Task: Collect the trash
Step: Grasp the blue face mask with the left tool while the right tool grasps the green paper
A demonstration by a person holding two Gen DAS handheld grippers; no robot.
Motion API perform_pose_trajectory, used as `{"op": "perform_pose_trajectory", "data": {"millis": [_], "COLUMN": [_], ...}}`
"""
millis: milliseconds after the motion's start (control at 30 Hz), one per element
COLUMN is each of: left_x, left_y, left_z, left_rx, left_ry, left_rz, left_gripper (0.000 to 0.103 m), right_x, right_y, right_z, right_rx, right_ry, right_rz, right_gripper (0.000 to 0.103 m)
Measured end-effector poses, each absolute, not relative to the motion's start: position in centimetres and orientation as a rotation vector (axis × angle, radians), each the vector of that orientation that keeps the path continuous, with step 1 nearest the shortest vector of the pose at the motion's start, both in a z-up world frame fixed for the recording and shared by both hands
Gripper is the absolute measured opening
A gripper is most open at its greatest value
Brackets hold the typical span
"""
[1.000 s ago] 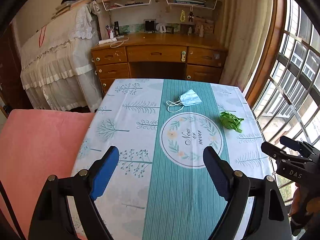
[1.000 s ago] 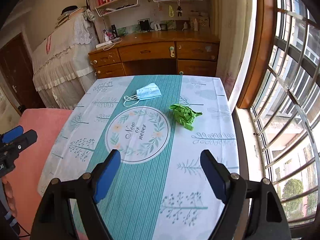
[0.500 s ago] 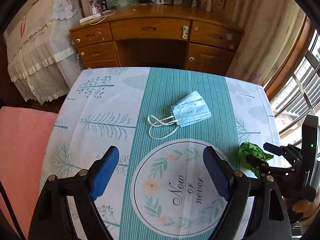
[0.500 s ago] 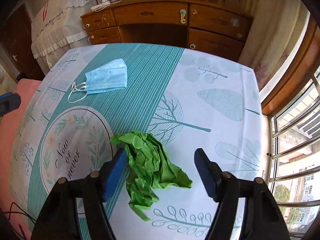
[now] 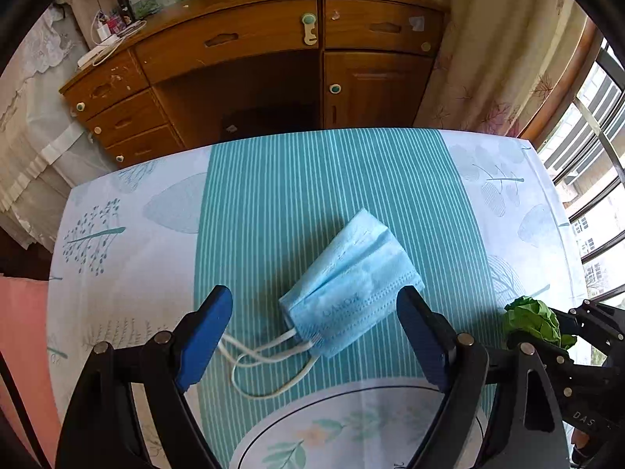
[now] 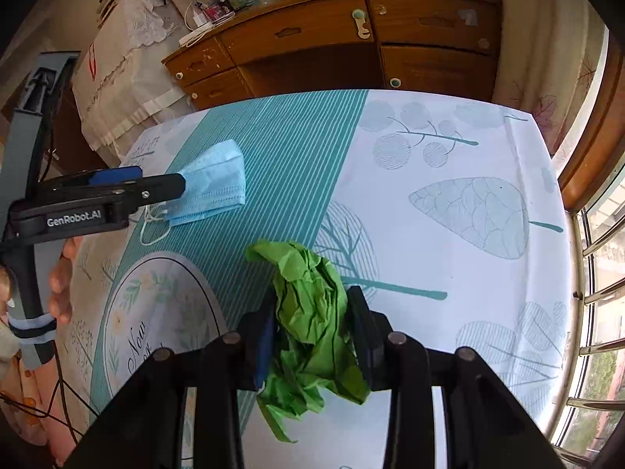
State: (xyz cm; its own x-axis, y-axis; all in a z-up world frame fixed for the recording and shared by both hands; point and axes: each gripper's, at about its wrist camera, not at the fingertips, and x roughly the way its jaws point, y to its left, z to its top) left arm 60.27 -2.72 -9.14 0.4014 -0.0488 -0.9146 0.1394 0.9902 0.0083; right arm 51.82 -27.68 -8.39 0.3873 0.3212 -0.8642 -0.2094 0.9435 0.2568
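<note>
A folded blue face mask [image 5: 351,277] with white ear loops lies on the teal stripe of the tablecloth. My left gripper [image 5: 312,301] hangs just over it, open, one blue pad on each side of the mask and neither touching it. To the right, crumpled green paper [image 6: 308,305] rests on the cloth. My right gripper [image 6: 312,297] has its jaws closing, and both pads press into the wad. The same paper [image 5: 533,320] shows at the right edge of the left wrist view. The mask [image 6: 215,187] also shows in the right wrist view, beside a left finger [image 6: 164,189].
The table [image 5: 129,265] wears a white and teal cloth with a round print at the near side. Behind it stands a wooden desk [image 5: 234,39] with drawers. A barred window [image 6: 597,273] runs along the right, and a pink cushion [image 5: 19,332] sits at the left.
Both grippers dropped toward the table. The left came forward over the mask and stayed open. The right squeezed its jaws onto the green paper.
</note>
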Motion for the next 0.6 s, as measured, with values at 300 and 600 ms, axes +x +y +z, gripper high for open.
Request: {"op": "perform_pose_trajectory", "data": {"millis": [300, 600], "left_x": [61.9, 61.2], "left_y": [-4.1, -4.9], "left_z": [-12.3, -11.5], "left_rx": [0.128, 0.126], "left_ry": [1.224, 1.187], "left_rz": [-0.213, -0.217], "left_gripper": [0.076, 0.015], "right_x": [51.7, 50.9], "right_y": [-27.9, -28.2], "right_z": [-8.6, -8.6], "right_rx": [0.118, 0.123], "right_ry": [1.092, 1.065], "right_rz": [0.368, 0.361], "right_gripper": [0.035, 0.035]}}
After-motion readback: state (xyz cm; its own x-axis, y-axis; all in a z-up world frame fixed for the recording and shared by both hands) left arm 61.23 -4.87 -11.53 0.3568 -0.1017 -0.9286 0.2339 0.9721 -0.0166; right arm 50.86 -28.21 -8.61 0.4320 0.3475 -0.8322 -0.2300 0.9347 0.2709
